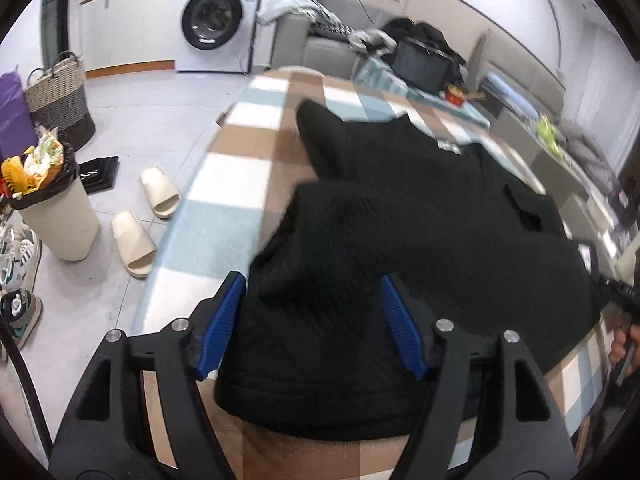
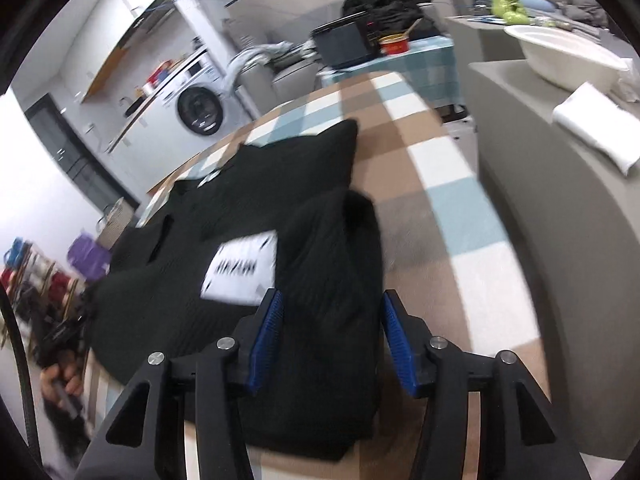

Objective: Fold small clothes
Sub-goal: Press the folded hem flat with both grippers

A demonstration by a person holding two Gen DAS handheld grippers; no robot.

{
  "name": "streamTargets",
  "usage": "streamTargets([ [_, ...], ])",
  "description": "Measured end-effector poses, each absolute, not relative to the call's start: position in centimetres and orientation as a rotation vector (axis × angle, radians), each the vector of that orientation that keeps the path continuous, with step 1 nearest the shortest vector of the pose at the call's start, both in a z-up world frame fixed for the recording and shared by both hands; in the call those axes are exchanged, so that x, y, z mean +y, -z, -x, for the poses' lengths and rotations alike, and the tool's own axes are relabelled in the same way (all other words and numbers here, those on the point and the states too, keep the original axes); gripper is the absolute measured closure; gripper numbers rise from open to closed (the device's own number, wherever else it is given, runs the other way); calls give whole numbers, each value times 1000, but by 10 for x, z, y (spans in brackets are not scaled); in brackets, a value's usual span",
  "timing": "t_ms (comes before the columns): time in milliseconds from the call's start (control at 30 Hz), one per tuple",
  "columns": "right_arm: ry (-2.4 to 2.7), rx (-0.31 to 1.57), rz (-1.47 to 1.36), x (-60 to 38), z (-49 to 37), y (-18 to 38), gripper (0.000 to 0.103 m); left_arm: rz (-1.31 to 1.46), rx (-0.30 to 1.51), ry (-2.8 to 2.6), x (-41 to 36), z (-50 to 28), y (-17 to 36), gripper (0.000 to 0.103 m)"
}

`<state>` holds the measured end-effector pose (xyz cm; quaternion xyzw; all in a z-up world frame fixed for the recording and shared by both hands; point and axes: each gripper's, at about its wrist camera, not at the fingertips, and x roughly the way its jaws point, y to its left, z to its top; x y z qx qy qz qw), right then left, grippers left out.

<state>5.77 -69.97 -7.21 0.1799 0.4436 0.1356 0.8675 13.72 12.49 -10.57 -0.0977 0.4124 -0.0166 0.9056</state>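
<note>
A black knit sweater (image 1: 420,208) lies spread on a checked blue, brown and white blanket (image 1: 240,184). Its near left side is folded inward under my left gripper (image 1: 314,308), whose blue pads (image 1: 224,320) stand apart on either side of the fold without pressing it. In the right wrist view the sweater (image 2: 248,184) shows a white tag (image 2: 244,268). A doubled-over black sleeve (image 2: 340,240) runs between the spread pads of my right gripper (image 2: 332,336), which stands open. A person's hand on the other gripper's handle shows at each view's edge.
The floor to the left holds a washing machine (image 1: 212,20), a woven basket (image 1: 60,96), a full bin (image 1: 56,208) and two slippers (image 1: 134,244). A grey sofa arm (image 2: 540,200) with a white bowl (image 2: 560,60) borders the right. A black box (image 1: 424,68) sits at the far end.
</note>
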Motion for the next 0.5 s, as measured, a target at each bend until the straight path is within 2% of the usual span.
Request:
streamTargets([
  [33, -299, 929, -358, -696, -57, 74, 52, 184, 867, 44, 120, -140, 110, 49],
  [100, -307, 934, -321, -686, -58, 77, 52, 178, 884, 86, 112, -141, 118, 77],
  [167, -323, 943, -295, -678, -60, 78, 63, 157, 879, 106, 105, -138, 120, 87],
  [200, -327, 948, -282, -675, -61, 79, 65, 136, 879, 116, 100, -136, 120, 91],
  [500, -370, 975, -189, -665, -31, 79, 69, 65, 880, 126, 86, -96, 119, 91],
])
